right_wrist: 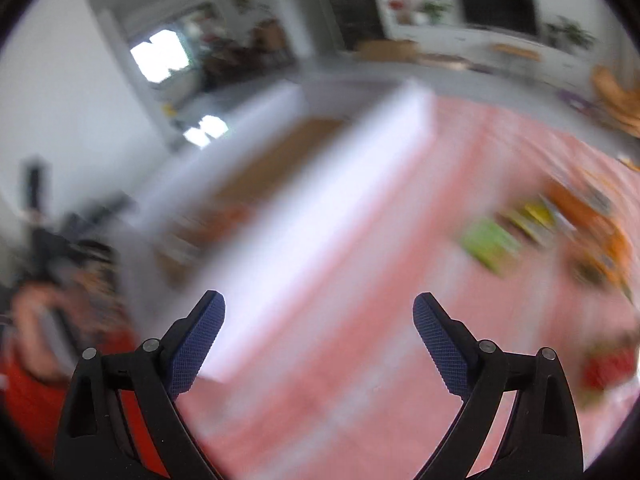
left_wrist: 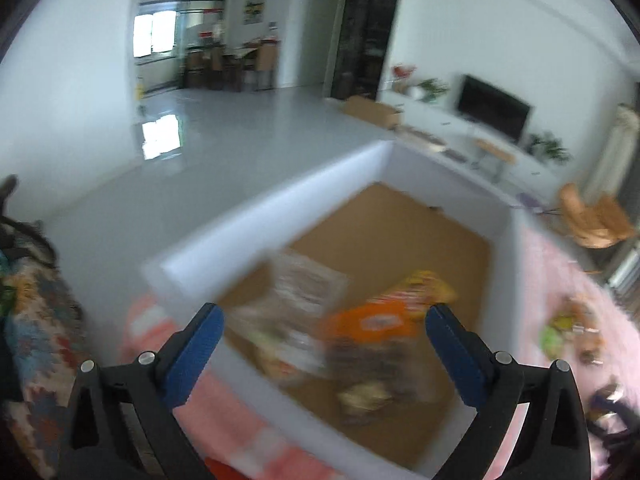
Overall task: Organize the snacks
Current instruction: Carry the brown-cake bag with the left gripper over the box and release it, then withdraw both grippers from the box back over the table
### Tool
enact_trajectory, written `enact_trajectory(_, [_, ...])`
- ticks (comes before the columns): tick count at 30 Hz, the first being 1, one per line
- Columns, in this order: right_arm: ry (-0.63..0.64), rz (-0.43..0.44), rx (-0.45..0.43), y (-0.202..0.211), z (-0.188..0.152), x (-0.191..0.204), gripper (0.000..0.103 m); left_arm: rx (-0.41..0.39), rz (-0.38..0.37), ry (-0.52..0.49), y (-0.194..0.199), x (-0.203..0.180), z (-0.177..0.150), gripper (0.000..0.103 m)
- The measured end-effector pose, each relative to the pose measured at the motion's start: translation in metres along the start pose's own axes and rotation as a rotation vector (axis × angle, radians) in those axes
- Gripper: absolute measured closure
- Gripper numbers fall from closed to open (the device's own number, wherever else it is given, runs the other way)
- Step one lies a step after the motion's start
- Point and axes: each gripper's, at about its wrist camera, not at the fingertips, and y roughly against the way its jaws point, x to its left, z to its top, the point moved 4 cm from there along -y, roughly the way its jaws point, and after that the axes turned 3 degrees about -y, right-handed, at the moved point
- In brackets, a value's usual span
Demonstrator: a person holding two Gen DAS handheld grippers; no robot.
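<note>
A white box [left_wrist: 276,204] with a brown cardboard floor stands on a pink cloth [left_wrist: 560,292]. Inside it lie several snack packs, blurred: a clear pale bag [left_wrist: 308,284], an orange pack [left_wrist: 372,324], a yellow pack [left_wrist: 428,284] and a dark pack [left_wrist: 372,396]. My left gripper [left_wrist: 324,316] hovers over the box's near side, open, nothing between its blue pads. My right gripper [right_wrist: 319,304] is open too, empty, above the pink cloth [right_wrist: 360,320] beside the box's long white wall [right_wrist: 320,208]. Loose snacks, a green pack [right_wrist: 490,244] and orange ones [right_wrist: 596,236], lie to the right.
More snacks [left_wrist: 572,328] lie on the cloth right of the box. A patterned fabric [left_wrist: 36,320] is at the left. A person's arm [right_wrist: 36,320] and red clothing show at the lower left of the right wrist view. Beyond are a grey floor, a TV [left_wrist: 494,108] and a dining area.
</note>
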Motion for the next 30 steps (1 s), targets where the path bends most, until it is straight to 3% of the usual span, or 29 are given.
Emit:
enact_trajectory(3, [-0.068, -0.105, 0.077, -0.002, -0.047, -0.068, 0.006, -0.022, -0.098, -0.052, 0.018, -0.052, -0.002, 0.003])
enact_trajectory(7, [-0.17, -0.199, 0.13, 0.001, -0.081, -0.144, 0.007, -0.01, -0.225, -0.16, 0.033, -0.126, -0.017, 0.003])
enact_trajectory(9, [-0.215, -0.195, 0.08, 0.016, -0.081, -0.172, 0.007, 0.021, -0.29, -0.24, 0.035, -0.167, -0.033, 0.003])
enact_trajectory(11, [-0.247, -0.275, 0.057, 0.029, -0.075, -0.19, 0.007, 0.07, -0.336, -0.323, 0.031, -0.201, -0.05, 0.003])
enact_trajectory(14, [-0.279, -0.197, 0.013, 0.05, -0.078, -0.19, 0.007, 0.155, -0.387, -0.444, 0.016, -0.251, -0.09, 0.003])
enact_trajectory(16, [-0.257, -0.175, 0.006, 0.062, -0.089, -0.186, 0.007, 0.209, -0.389, -0.496, 0.003, -0.27, -0.111, 0.003])
enact_trajectory(19, [-0.228, -0.18, -0.009, 0.081, -0.132, -0.177, 0.006, 0.26, -0.387, -0.55, -0.018, -0.288, -0.141, 0.003])
enact_trajectory(25, [-0.25, -0.453, -0.062, 0.115, -0.192, -0.228, 0.007, 0.247, -0.376, -0.614, -0.052, -0.294, -0.16, 0.003])
enact_trajectory(30, [-0.342, -0.591, -0.036, 0.123, -0.189, -0.273, 0.007, 0.269, -0.367, -0.546, -0.082, -0.288, -0.155, 0.003])
